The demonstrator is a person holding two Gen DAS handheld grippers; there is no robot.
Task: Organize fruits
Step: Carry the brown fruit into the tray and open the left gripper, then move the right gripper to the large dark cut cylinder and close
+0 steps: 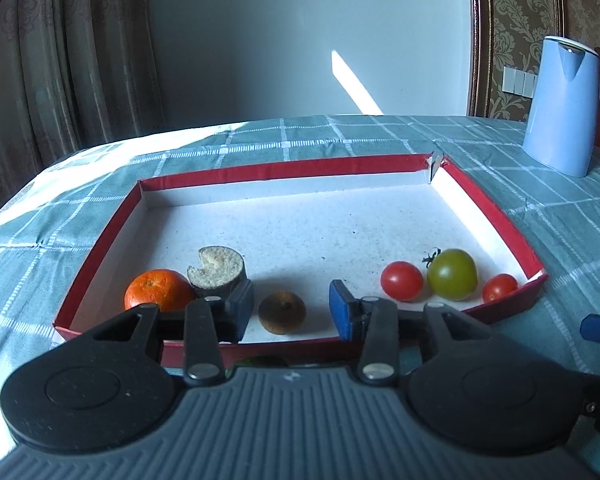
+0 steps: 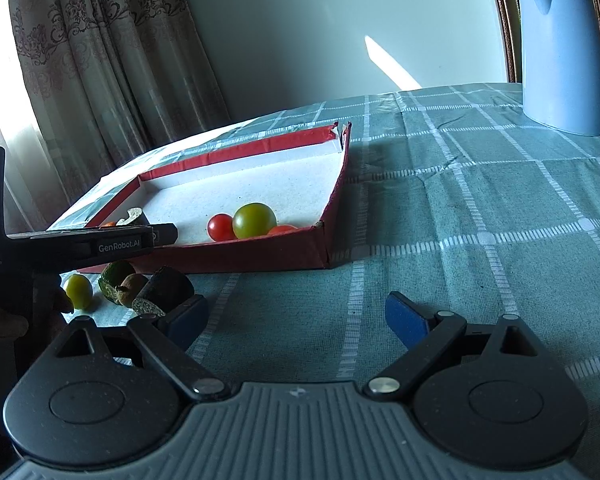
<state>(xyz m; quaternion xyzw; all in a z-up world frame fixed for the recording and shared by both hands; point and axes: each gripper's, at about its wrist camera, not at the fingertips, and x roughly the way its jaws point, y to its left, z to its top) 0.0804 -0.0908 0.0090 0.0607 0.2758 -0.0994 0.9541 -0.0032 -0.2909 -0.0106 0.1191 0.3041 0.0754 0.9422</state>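
Fruits in the shallow red-rimmed cardboard tray (image 1: 204,174) numbered six: one orange mandarin (image 1: 158,290), one cut dark-skinned chunk (image 1: 217,271), one brown kiwi (image 1: 282,312), two red cherry tomatoes (image 1: 401,281) and one green tomato (image 1: 452,274). The left gripper (image 1: 292,310) stood released, pads either side of the kiwi without touching. Only the right wrist view showed four more pieces on the checked green tablecloth (image 2: 480,208), among them a small yellow-green tomato (image 2: 79,291), beside the wide-open, empty right gripper (image 2: 296,316).

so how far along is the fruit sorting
Done: an orange, three tomatoes and a cut round piece lie in the red tray. In hand: nothing; the left gripper has its jaws open around a brown fruit on the tray floor. Left: several pieces on the cloth outside the tray; the right gripper is open and empty.
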